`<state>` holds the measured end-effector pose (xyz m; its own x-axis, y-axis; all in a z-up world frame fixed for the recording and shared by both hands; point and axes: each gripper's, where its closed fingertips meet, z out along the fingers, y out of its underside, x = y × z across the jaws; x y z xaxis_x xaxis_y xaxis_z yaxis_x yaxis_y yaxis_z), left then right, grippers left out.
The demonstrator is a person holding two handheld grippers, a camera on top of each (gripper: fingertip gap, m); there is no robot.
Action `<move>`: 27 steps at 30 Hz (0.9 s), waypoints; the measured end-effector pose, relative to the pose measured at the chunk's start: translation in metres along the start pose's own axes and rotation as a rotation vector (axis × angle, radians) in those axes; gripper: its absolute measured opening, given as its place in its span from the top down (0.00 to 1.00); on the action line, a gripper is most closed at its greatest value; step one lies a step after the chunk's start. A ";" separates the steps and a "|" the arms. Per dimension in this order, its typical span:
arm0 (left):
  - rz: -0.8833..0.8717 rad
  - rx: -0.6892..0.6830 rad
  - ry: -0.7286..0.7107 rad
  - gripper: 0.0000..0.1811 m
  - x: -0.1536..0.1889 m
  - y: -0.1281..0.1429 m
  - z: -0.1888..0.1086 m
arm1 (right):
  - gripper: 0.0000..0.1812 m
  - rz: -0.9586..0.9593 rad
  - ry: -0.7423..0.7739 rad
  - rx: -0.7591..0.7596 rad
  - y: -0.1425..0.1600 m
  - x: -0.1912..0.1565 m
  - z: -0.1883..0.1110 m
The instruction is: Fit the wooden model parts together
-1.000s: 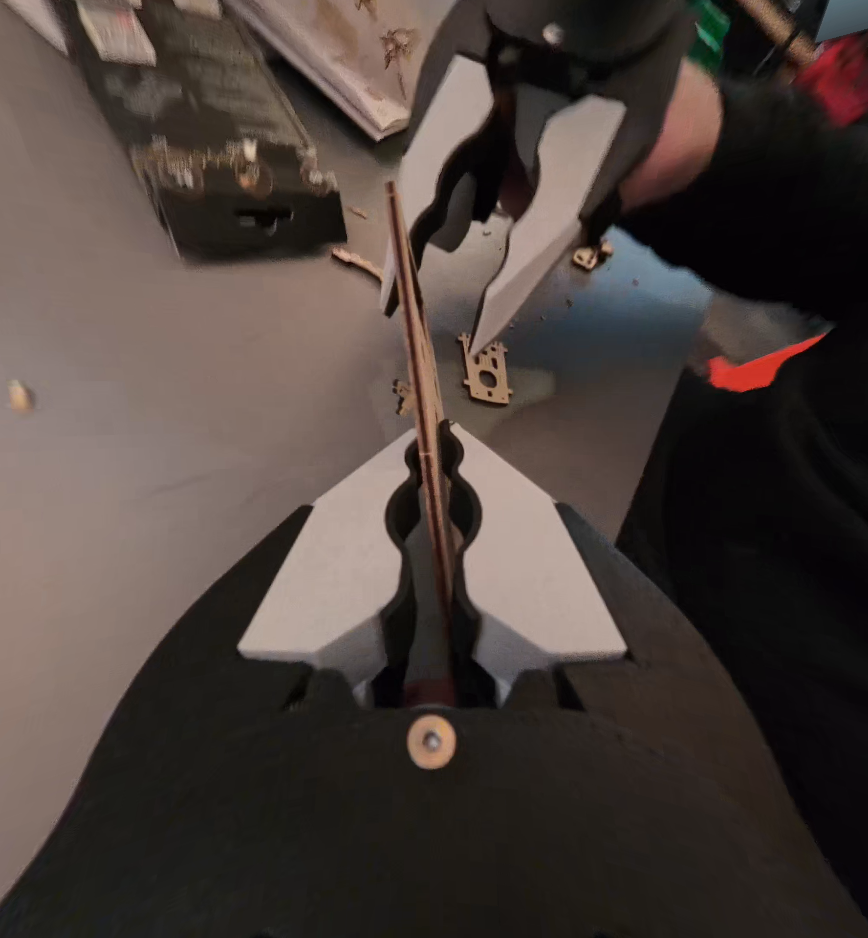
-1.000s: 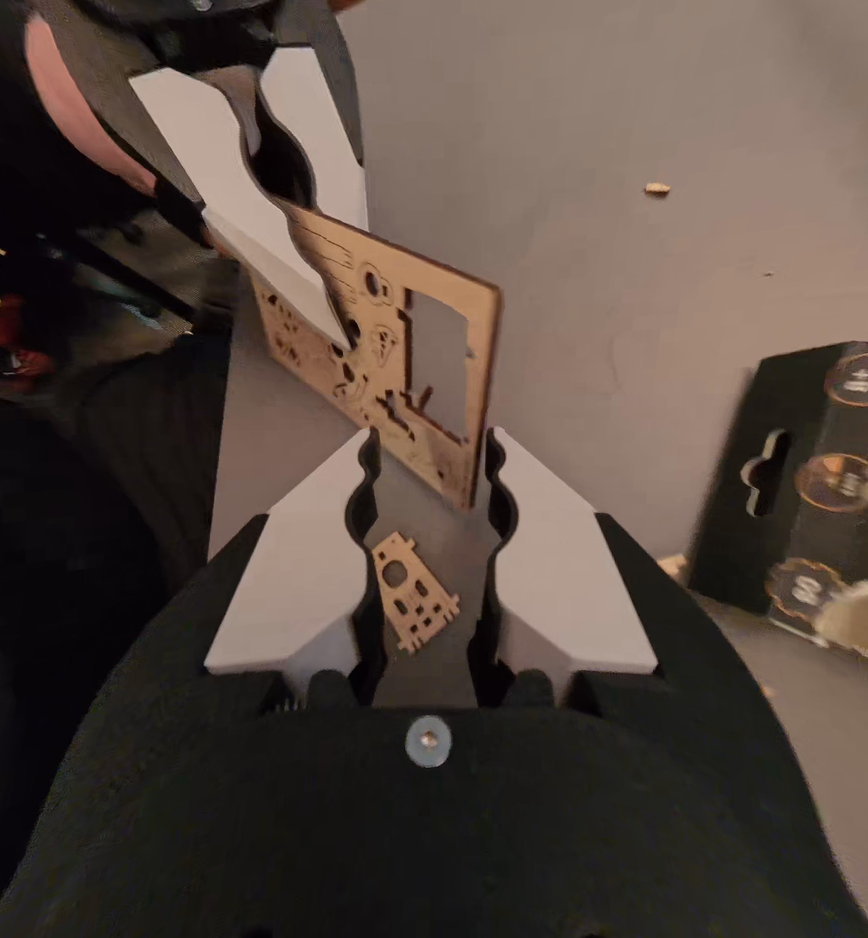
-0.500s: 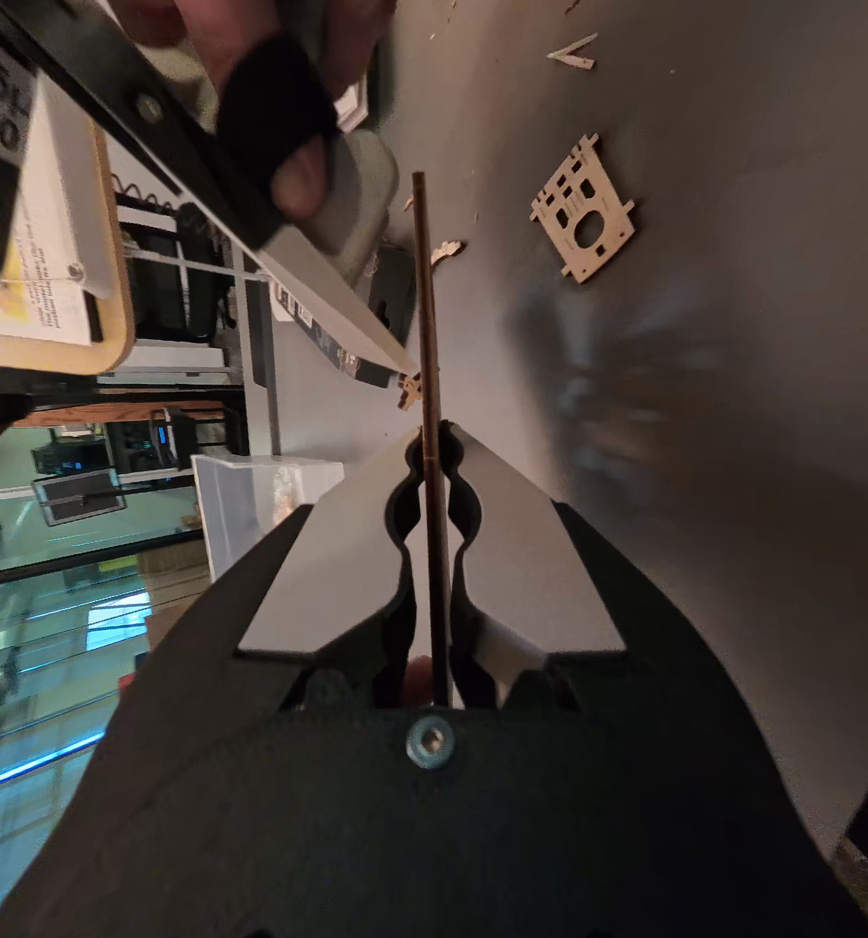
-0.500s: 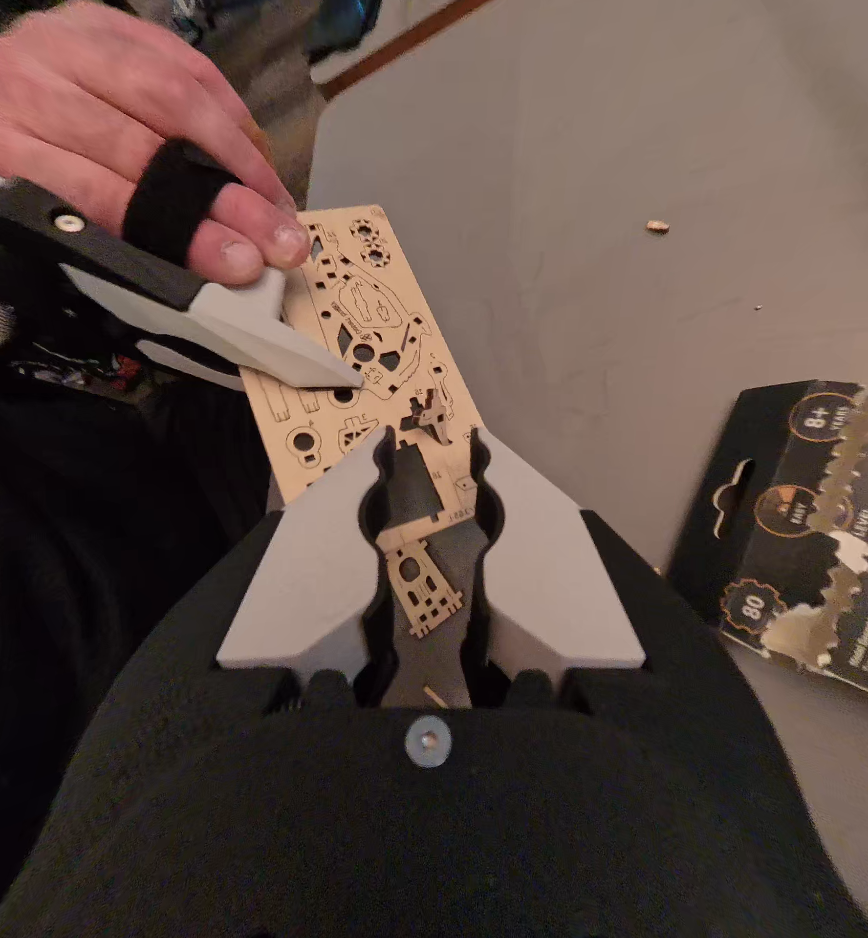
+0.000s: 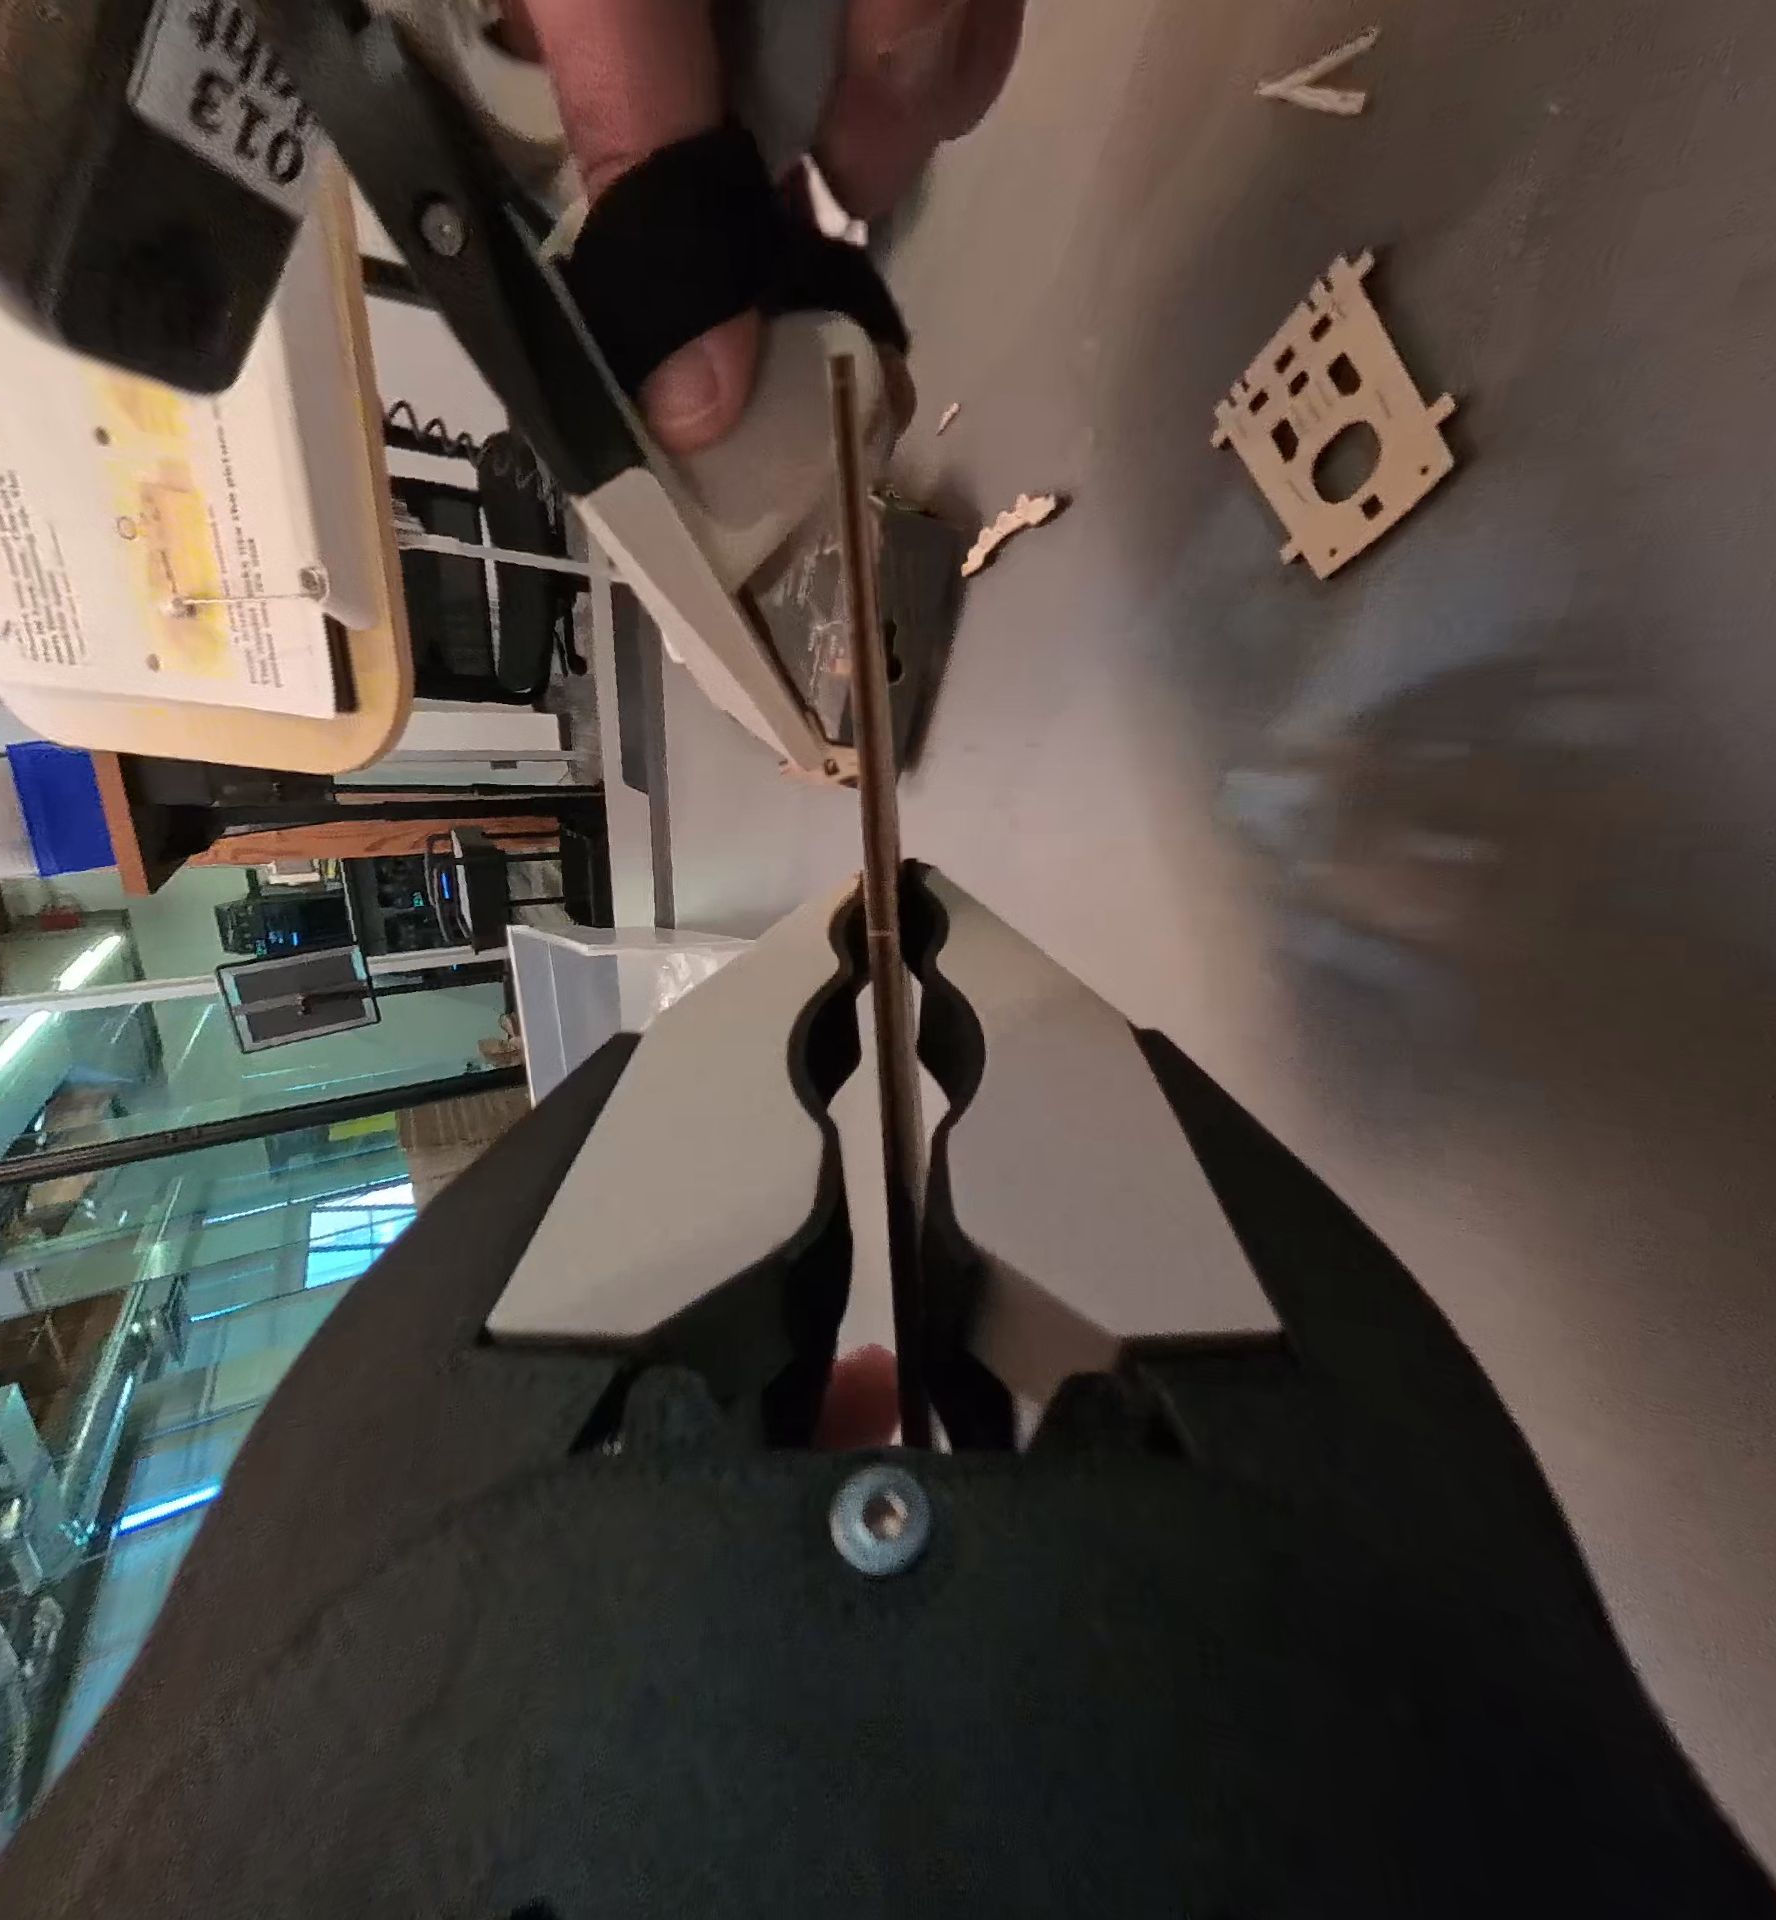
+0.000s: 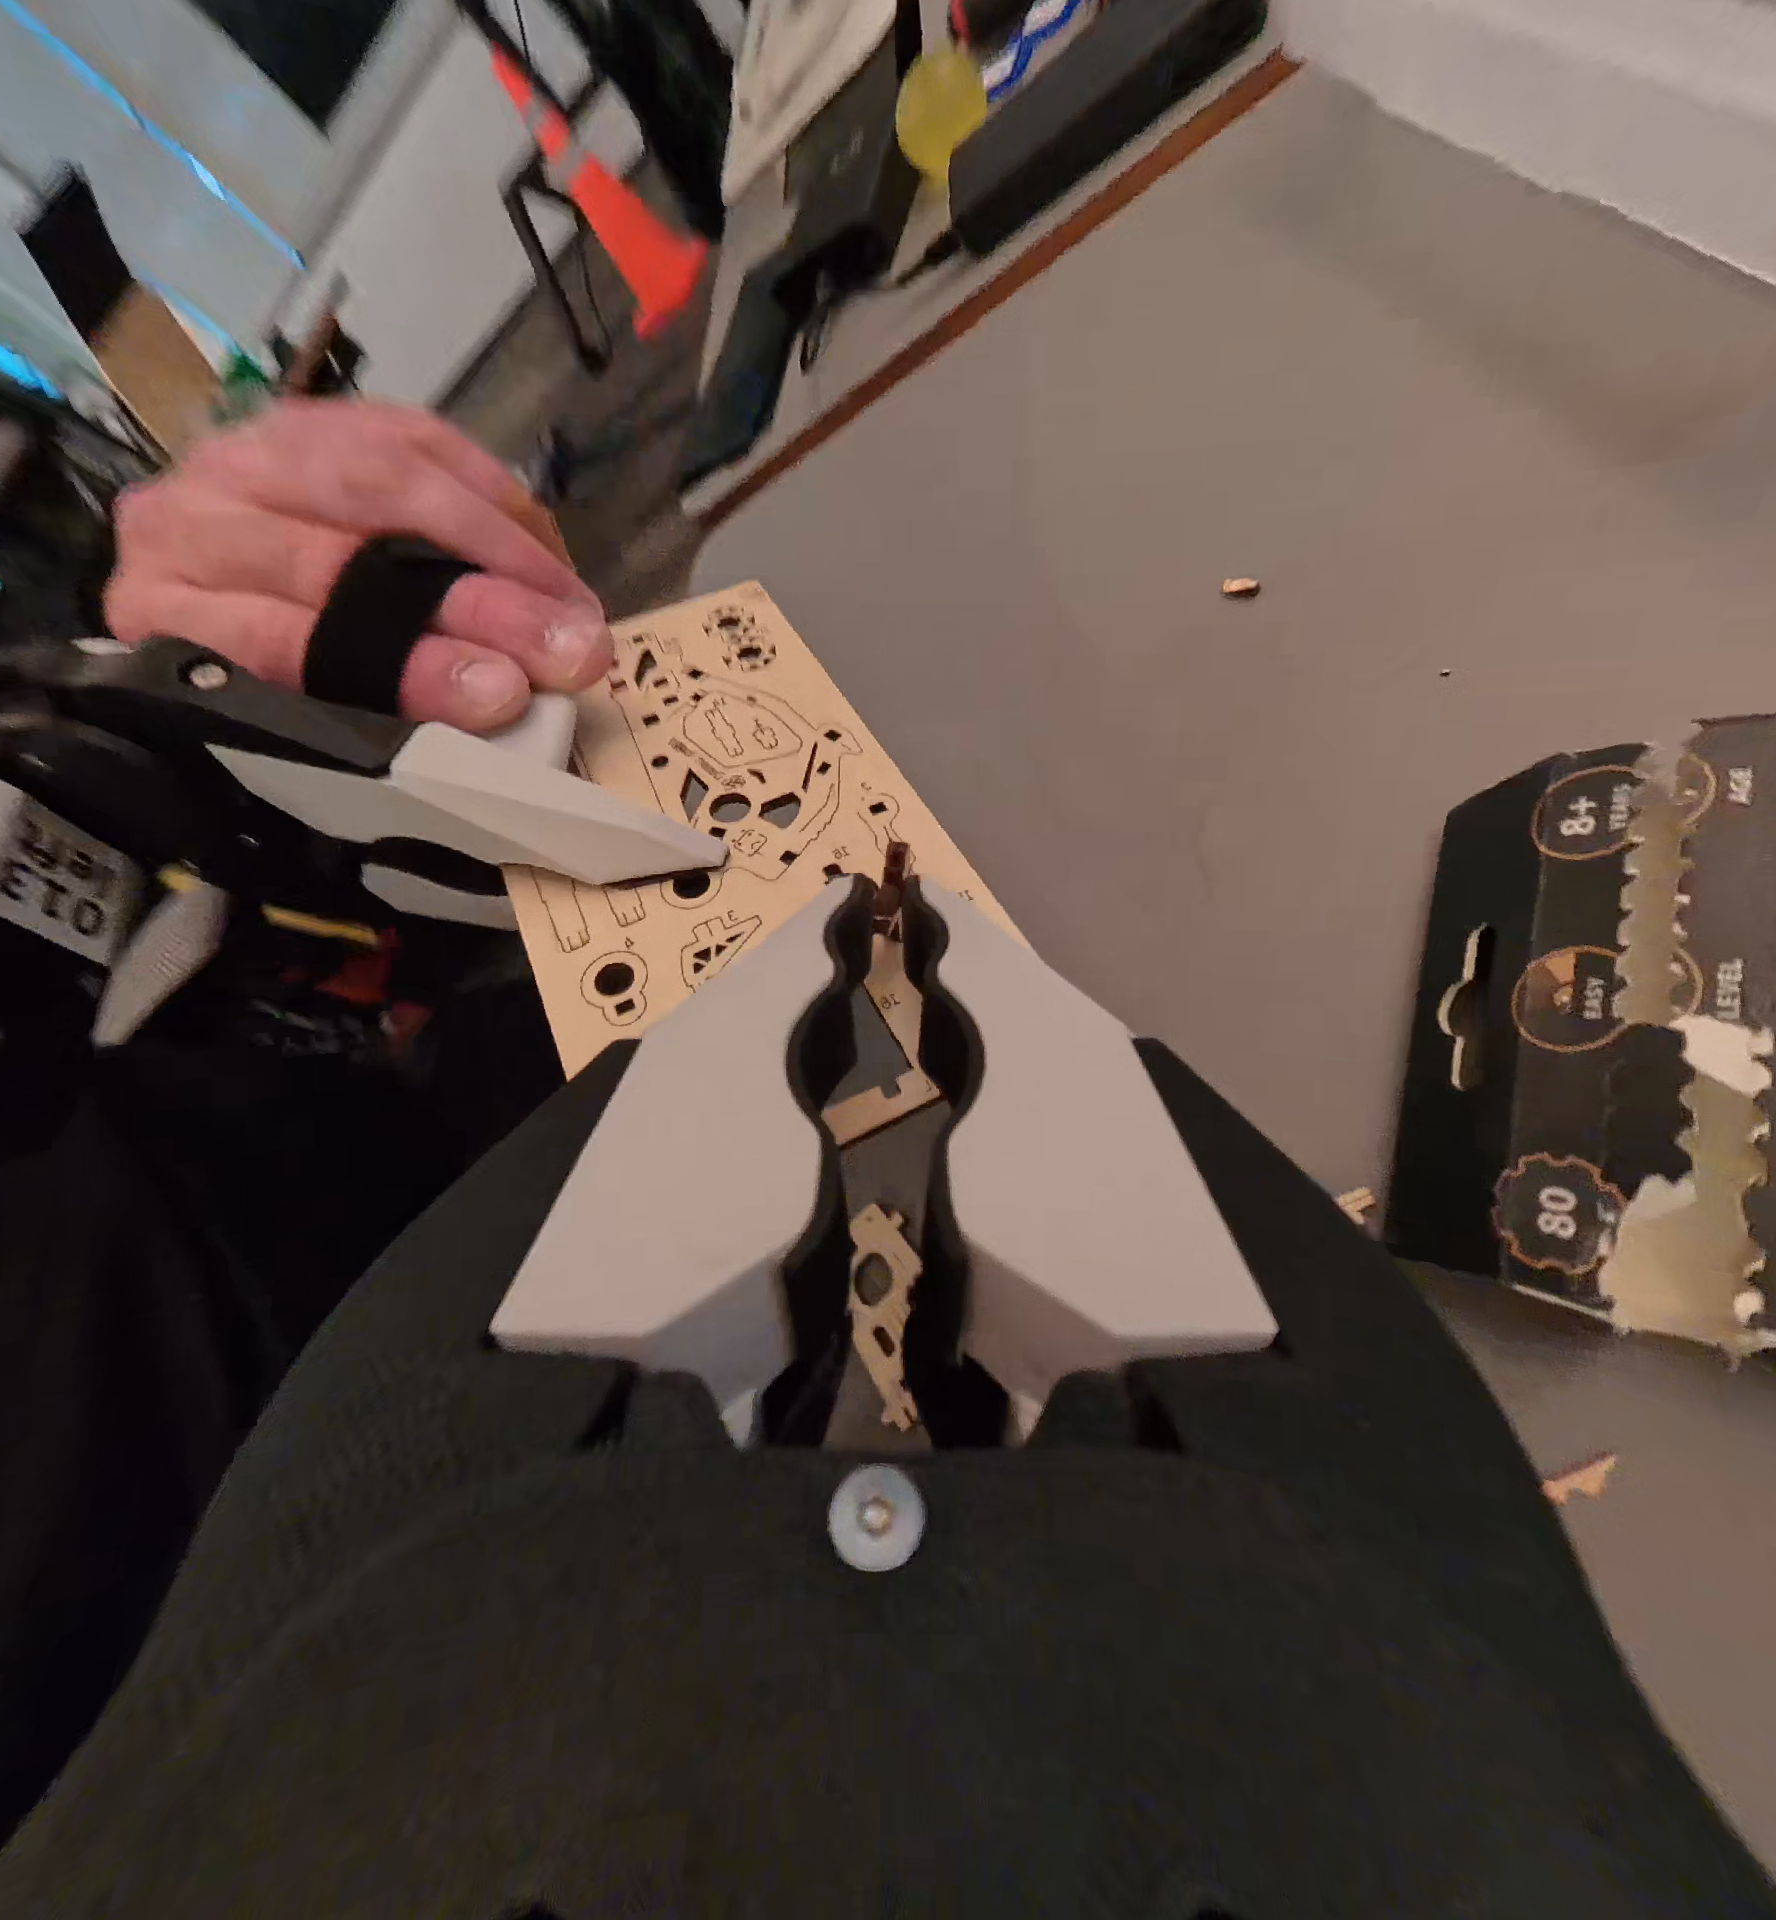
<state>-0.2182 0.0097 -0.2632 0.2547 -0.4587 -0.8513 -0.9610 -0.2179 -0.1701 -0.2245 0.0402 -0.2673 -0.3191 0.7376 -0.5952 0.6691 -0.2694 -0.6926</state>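
My left gripper [image 5: 889,883] is shut on a thin laser-cut wooden sheet [image 5: 863,623], seen edge-on in the left wrist view. In the right wrist view the sheet [image 6: 759,748] faces up, held off the table, with the left gripper's upper finger [image 6: 551,821] lying on it. My right gripper [image 6: 886,894] has its tips closed on a small dark wooden part [image 6: 894,862] at the sheet's near edge. Its finger [image 5: 718,623] also shows in the left wrist view, touching the sheet. A loose flat wooden part [image 5: 1336,416] lies on the table, also visible under my right gripper [image 6: 879,1299].
A torn black box [image 6: 1642,1039] lies on the grey table [image 6: 1279,416] to the right. Small wooden scraps [image 5: 1009,520] are scattered about. A person's hand [image 6: 344,540] holds the left gripper. The table's far edge [image 6: 967,312] runs behind the sheet.
The left gripper has rolled the sheet from upright to nearly flat. The right gripper has moved onto the sheet's near edge and closed from open onto the small part.
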 end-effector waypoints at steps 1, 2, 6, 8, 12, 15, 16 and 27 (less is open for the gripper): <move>-0.003 0.000 -0.007 0.99 -0.002 -0.001 0.000 | 0.99 0.026 -0.003 0.026 -0.002 0.000 -0.002; 0.011 -0.001 -0.018 0.99 -0.002 -0.001 -0.001 | 0.99 0.046 -0.003 0.046 -0.003 0.001 -0.004; 0.010 -0.019 -0.023 0.99 0.004 -0.004 0.002 | 1.00 -0.009 0.090 0.040 -0.002 0.001 0.000; 0.012 -0.026 -0.051 0.99 0.005 -0.005 0.002 | 1.00 -0.101 0.171 0.015 -0.002 -0.001 -0.002; 0.031 -0.020 -0.080 0.99 0.001 -0.008 0.001 | 1.00 -0.040 0.150 0.027 -0.003 0.003 -0.004; 0.072 -0.011 -0.070 0.99 0.003 -0.011 0.001 | 1.00 0.210 -0.024 0.120 -0.004 0.006 -0.006; 0.106 -0.004 -0.069 0.99 0.009 -0.012 0.002 | 1.00 0.212 -0.021 0.086 0.002 0.006 -0.004; 0.040 -0.082 -0.004 0.99 0.023 0.028 0.022 | 1.00 0.062 -0.076 0.152 -0.031 -0.039 -0.023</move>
<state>-0.2417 0.0118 -0.2979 0.2153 -0.4648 -0.8589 -0.9585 -0.2691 -0.0946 -0.2175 0.0335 -0.2130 -0.3338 0.6694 -0.6636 0.5819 -0.4075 -0.7038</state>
